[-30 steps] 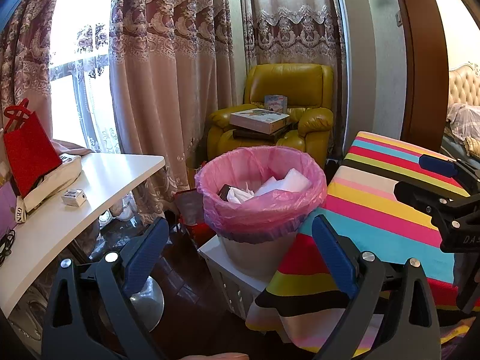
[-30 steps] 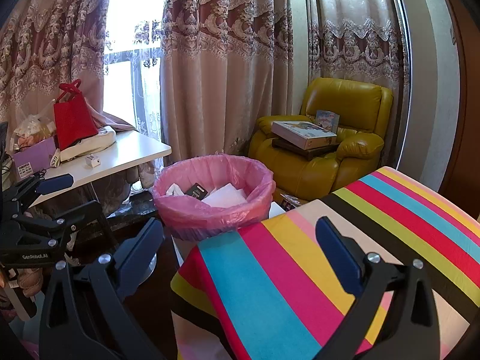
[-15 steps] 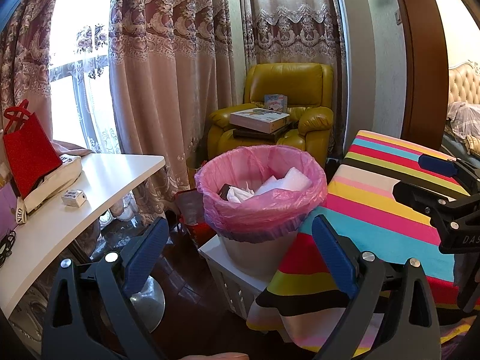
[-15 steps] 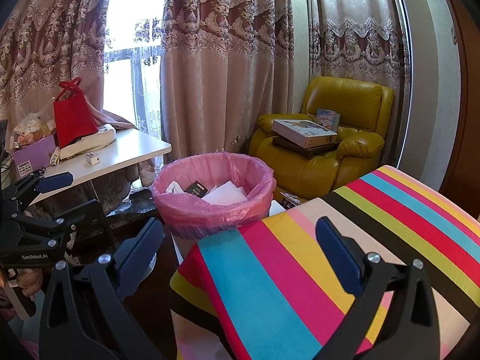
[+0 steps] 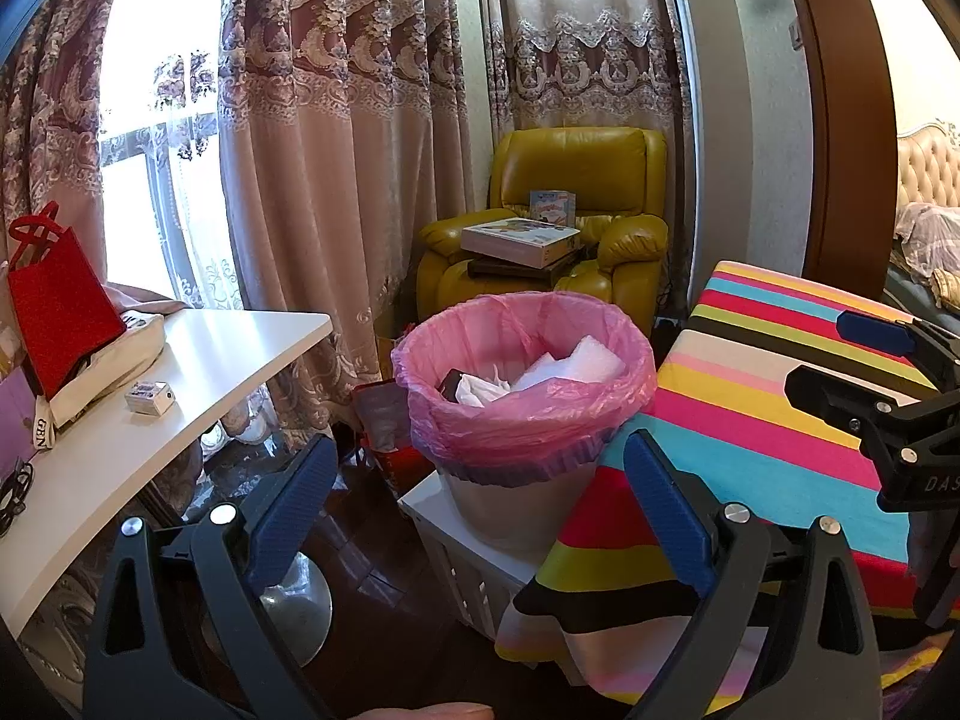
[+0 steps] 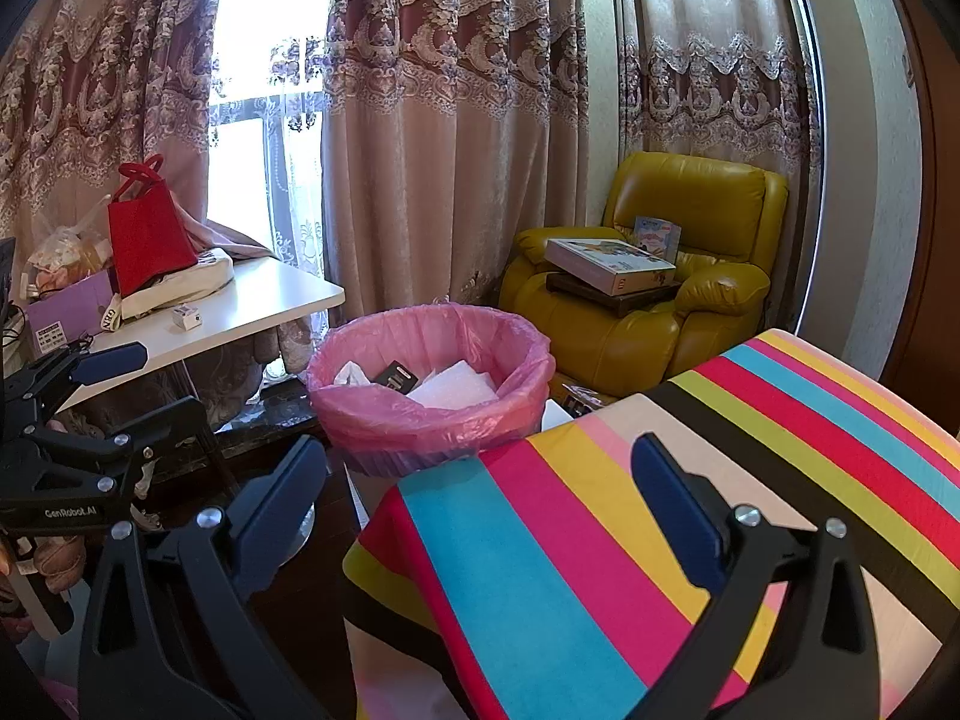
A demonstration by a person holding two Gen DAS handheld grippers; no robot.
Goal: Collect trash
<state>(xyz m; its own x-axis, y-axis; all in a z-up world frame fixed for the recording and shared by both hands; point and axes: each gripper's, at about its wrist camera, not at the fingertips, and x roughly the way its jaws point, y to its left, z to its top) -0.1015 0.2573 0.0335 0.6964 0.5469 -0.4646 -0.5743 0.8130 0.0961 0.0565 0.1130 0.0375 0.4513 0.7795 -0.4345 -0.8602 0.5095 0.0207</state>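
A bin lined with a pink bag (image 5: 576,414) (image 6: 384,420) stands on a white crate between the desk and the striped table. White paper scraps (image 5: 564,369) (image 6: 453,387) and a small black packet (image 6: 396,380) lie inside it. My left gripper (image 5: 480,492) hangs open and empty, short of the bin and a little below its rim. My right gripper (image 6: 480,492) is open and empty too, over the near corner of the striped tablecloth (image 6: 690,510), with the bin ahead to its left. Each gripper shows at the edge of the other's view.
A white desk (image 5: 198,396) on the left carries a red gift bag (image 5: 57,300), a cloth bag and a small white box (image 5: 150,397). Behind the bin a yellow armchair (image 6: 678,300) holds flat boxes. Heavy curtains close the back. Dark floor lies below the bin.
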